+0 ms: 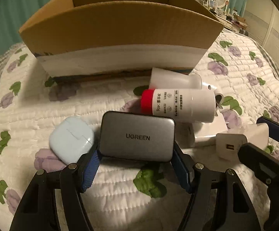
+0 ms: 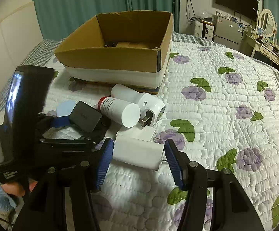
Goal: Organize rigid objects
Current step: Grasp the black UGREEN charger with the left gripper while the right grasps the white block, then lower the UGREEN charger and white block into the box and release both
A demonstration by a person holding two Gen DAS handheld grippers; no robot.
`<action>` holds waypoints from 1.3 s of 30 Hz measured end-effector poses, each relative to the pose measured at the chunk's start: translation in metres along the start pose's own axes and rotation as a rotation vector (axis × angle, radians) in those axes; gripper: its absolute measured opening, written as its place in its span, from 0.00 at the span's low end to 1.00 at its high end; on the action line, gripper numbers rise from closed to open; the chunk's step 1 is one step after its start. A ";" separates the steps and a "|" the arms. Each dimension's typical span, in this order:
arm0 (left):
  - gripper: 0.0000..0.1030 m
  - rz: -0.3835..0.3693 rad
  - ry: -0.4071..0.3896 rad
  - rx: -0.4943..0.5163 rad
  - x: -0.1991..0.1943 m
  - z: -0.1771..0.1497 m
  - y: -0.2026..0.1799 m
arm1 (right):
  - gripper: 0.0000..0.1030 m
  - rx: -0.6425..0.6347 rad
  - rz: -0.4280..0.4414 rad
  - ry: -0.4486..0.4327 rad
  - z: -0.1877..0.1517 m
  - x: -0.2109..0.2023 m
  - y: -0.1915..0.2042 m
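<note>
My left gripper has its blue pads against both ends of a grey UGREEN charger, held just above the quilt; it also shows in the right wrist view. A pale blue earbud case lies to its left. A white bottle with a red cap and a white plug adapter lie behind it. My right gripper is open around a white USB charger, with a gap on the right side. The cardboard box stands behind.
The flowered quilt covers the bed. A small white box lies under the chargers. Some items sit inside the cardboard box. A dresser with a mirror and a fridge stand at the far right.
</note>
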State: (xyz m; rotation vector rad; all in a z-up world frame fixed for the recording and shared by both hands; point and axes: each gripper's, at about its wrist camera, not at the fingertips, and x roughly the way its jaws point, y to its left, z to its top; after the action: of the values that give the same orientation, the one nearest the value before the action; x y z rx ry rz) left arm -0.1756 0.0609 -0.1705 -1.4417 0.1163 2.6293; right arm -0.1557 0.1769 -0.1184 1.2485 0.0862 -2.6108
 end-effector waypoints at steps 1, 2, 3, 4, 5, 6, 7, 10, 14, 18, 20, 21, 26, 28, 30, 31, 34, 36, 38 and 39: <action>0.67 -0.005 -0.013 0.003 -0.003 0.000 0.000 | 0.53 -0.003 -0.003 0.000 0.000 0.000 0.001; 0.67 -0.007 -0.028 0.005 -0.007 -0.001 0.001 | 0.53 -0.005 -0.006 -0.001 0.000 0.000 0.001; 0.67 -0.010 -0.033 0.008 -0.009 -0.002 0.001 | 0.53 -0.006 -0.007 -0.003 0.000 -0.002 0.001; 0.66 -0.012 -0.038 0.009 -0.011 -0.003 0.002 | 0.53 -0.006 -0.007 -0.003 0.000 -0.002 0.002; 0.66 -0.012 -0.049 0.007 -0.015 -0.005 0.003 | 0.53 -0.006 -0.010 -0.004 0.000 -0.003 0.001; 0.66 -0.011 -0.055 0.008 -0.019 -0.006 0.004 | 0.53 -0.008 -0.016 -0.006 0.001 -0.005 0.002; 0.66 -0.010 -0.067 0.011 -0.024 -0.008 0.004 | 0.53 -0.008 -0.020 -0.010 0.001 -0.007 0.003; 0.66 -0.019 -0.108 0.010 -0.041 -0.011 0.010 | 0.53 -0.013 -0.027 -0.032 0.006 -0.017 0.005; 0.66 -0.021 -0.172 0.003 -0.075 -0.009 0.019 | 0.53 -0.023 -0.039 -0.070 0.016 -0.033 0.009; 0.66 -0.011 -0.245 0.002 -0.109 0.007 0.025 | 0.53 -0.046 -0.055 -0.128 0.035 -0.052 0.013; 0.66 -0.008 -0.286 0.011 -0.125 0.023 0.023 | 0.53 -0.064 -0.066 -0.158 0.047 -0.061 0.014; 0.66 -0.008 -0.303 0.014 -0.131 0.030 0.025 | 0.53 -0.069 -0.068 -0.171 0.053 -0.064 0.014; 0.66 0.016 -0.370 0.018 -0.148 0.074 0.033 | 0.53 -0.091 -0.073 -0.232 0.089 -0.073 0.011; 0.66 0.023 -0.373 0.019 -0.141 0.093 0.035 | 0.53 -0.097 -0.074 -0.256 0.103 -0.073 0.008; 0.66 0.036 -0.360 0.026 -0.128 0.106 0.038 | 0.53 -0.104 -0.073 -0.274 0.116 -0.071 0.004; 0.66 0.043 -0.349 0.028 -0.119 0.113 0.038 | 0.53 -0.107 -0.072 -0.281 0.124 -0.068 0.001; 0.66 0.035 -0.305 0.011 -0.087 0.128 0.043 | 0.53 -0.111 -0.067 -0.292 0.139 -0.058 -0.008; 0.66 0.038 -0.279 0.007 -0.067 0.136 0.045 | 0.53 -0.109 -0.063 -0.291 0.146 -0.050 -0.012; 0.66 0.049 -0.266 0.023 -0.050 0.144 0.042 | 0.53 -0.112 -0.064 -0.287 0.151 -0.039 -0.018; 0.66 0.044 -0.261 0.024 -0.045 0.146 0.041 | 0.53 -0.111 -0.064 -0.284 0.154 -0.032 -0.021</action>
State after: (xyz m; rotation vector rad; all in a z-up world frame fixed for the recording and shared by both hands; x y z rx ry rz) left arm -0.2803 0.0364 -0.0542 -1.0874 0.1521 2.8121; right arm -0.2584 0.1786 0.0027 0.8434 0.2191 -2.7660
